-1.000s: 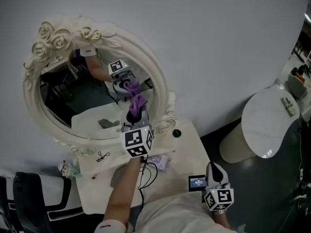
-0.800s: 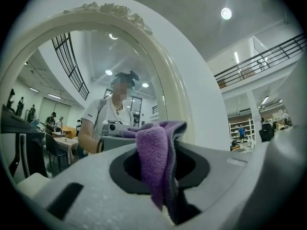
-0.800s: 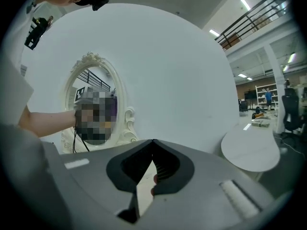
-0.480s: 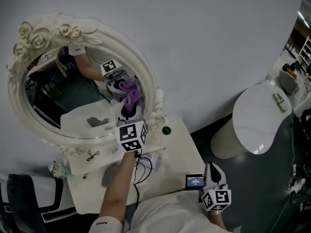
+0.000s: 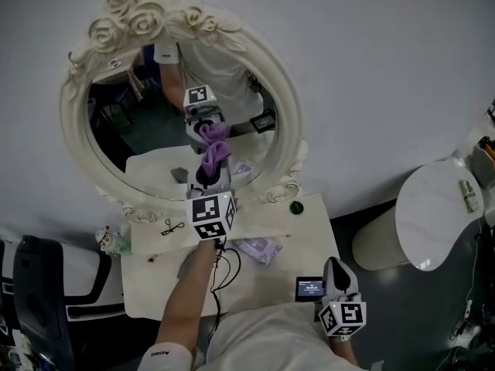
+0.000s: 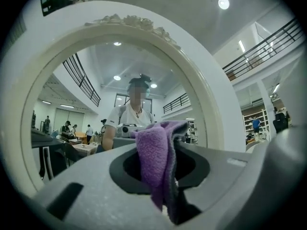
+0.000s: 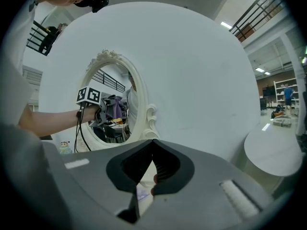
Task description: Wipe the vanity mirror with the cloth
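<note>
Left gripper view is showing the left claw point(image 6: 162, 195) squeezing a soft purple cloth point(image 6: 154, 157) tight between its two jaws. The cloth is sticking up out of the claw and flopping over at the top. Right in front of the claw, a big oval vanity mirror with a creamy white carved frame point(image 6: 211, 90) is filling the picture, and a person is showing in its glass.

In the head view, the left claw point(image 5: 212, 182) is pointing up at the lower middle of the mirror point(image 5: 291, 130). The cloth point(image 5: 217, 158) is pressing on the glass and touching its own twin in the mirror. Under the claw, a white table point(image 5: 305, 234) is holding the mirror up. A thin black wire point(image 5: 222, 273) is hanging down behind the claw. A flat purple packet point(image 5: 259, 248) is lying just to the claw's right, and a small dark green round thing point(image 5: 296, 207) is sitting farther right, by the mirror's foot. A tiny toy figure point(image 5: 108, 240) is standing well off to the claw's left.

The right claw point(image 5: 338, 267) is hovering low by the near right edge of the table, well apart from the mirror. In the right gripper view, the right claw point(image 7: 152, 143) is clenching its jaws together with nothing between them. A small black screen point(image 5: 311, 287) is glowing just to its left. A round white side table point(image 5: 433, 215) is standing off to its right.
</note>
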Available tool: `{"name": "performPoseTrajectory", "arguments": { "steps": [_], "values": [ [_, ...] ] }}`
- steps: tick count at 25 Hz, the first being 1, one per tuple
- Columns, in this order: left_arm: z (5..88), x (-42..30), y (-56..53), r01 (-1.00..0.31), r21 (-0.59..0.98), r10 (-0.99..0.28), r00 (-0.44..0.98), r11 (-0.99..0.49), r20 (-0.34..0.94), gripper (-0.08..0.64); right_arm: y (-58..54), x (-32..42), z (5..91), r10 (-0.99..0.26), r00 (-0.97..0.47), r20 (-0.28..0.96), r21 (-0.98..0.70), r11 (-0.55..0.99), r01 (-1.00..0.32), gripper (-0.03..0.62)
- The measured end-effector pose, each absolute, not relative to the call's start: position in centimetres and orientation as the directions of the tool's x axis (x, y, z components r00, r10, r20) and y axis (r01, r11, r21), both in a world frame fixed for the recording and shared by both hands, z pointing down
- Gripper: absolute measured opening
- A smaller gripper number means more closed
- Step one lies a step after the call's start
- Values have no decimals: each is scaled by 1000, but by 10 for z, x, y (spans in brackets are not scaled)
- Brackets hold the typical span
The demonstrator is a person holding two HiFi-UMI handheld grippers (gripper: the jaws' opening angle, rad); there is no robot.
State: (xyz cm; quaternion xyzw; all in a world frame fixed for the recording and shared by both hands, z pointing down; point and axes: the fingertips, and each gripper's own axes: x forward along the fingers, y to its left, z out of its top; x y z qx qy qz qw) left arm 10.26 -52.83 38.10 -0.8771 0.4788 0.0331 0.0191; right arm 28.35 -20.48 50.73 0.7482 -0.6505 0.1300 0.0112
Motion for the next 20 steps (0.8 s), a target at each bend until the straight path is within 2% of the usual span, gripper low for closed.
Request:
{"name": "performPoseTrajectory", "arguments": {
  "steps": [12, 20],
  "values": [
    [401, -56, -555, -954, -24, -954, 298, -298, -12, 94, -252, 217, 502, -979, -45, 197, -168, 12, -986, 8],
    [408, -119, -564, -977, 4, -977, 214, -214, 4, 92, -261, 195, 499, -981, -66, 184, -159, 36, -987, 8]
  ]
}}
